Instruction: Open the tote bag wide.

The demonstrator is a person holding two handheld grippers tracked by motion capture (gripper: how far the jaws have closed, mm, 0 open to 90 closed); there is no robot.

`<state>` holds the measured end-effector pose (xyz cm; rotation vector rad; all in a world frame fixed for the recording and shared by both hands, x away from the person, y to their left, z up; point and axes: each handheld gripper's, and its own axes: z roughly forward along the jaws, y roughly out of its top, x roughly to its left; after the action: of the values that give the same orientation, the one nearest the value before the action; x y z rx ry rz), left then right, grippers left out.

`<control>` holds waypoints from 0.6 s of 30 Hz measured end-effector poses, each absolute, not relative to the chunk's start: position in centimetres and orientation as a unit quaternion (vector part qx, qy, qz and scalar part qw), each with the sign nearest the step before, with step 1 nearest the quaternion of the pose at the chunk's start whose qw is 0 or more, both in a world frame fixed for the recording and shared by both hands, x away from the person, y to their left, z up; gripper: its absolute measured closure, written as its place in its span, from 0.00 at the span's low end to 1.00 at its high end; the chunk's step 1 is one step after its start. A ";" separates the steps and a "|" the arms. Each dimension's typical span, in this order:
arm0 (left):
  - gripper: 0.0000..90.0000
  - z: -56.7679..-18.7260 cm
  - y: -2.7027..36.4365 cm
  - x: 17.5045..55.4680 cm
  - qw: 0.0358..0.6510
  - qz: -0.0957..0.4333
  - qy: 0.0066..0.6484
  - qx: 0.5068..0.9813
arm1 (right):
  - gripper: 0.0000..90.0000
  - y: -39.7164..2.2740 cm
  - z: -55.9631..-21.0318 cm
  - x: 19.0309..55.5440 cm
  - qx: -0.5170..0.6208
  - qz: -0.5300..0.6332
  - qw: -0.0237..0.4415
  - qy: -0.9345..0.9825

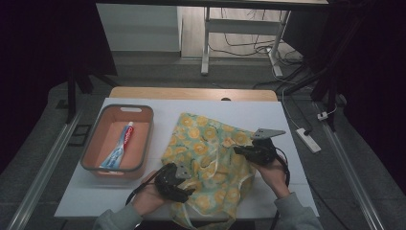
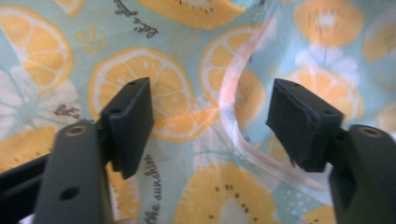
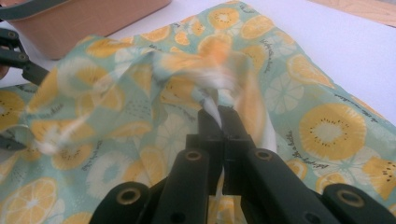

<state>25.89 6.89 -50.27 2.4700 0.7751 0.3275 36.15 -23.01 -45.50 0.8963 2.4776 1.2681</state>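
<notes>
Toothpaste point(image 1: 118, 145) lying in the orange bin point(image 1: 94, 138), fruit-print cloth point(image 1: 210, 160) spread beside it — my right claw point(image 3: 219, 112) pinched tight on a white strap point(image 3: 212, 109), my left claw point(image 2: 210, 123) gaping over the cloth, gripping nothing.

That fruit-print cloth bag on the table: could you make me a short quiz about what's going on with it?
1. True or false: the right gripper is shut on the fruit-print cloth bag.
2. What lies in the orange bin? A) scissors B) toothpaste tube C) spoon
3. Fill in: the left gripper hangs over the bag with its jaws ____.

Key: 1 true, pinching the fabric with a pale ribbon strap; 2 B; 3 open, pads clear of the cloth.
</notes>
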 end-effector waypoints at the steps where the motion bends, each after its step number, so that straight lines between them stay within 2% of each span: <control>1: 0.33 -50.4 6.9 26.0 0.256 0.126 0.293 0.913 | 0.99 -23.0 -45.5 36.1 0.304 0.431 0.109 0.843; 4: 0.40 -50.8 7.1 26.5 0.246 0.117 0.310 0.911 | 0.99 -23.1 -45.5 36.1 0.305 0.432 0.109 0.842; 10: 0.64 -51.7 7.6 27.1 0.232 0.090 0.322 0.913 | 0.99 -23.4 -45.5 36.1 0.307 0.432 0.110 0.841; 12: 0.77 -51.7 7.6 27.1 0.232 0.088 0.319 0.915 | 0.99 -23.4 -45.5 36.1 0.308 0.432 0.110 0.841; 15: 0.93 -51.6 7.7 27.2 0.234 0.085 0.314 0.916 | 0.99 -23.5 -45.5 36.1 0.308 0.432 0.110 0.840; 18: 0.97 -51.0 8.0 27.0 0.257 0.091 0.309 0.911 | 0.99 -23.6 -45.4 36.1 0.308 0.433 0.112 0.840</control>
<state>26.98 8.00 -50.95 2.4710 0.8394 0.2465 36.13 -23.59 -45.44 0.9057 2.4657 1.2710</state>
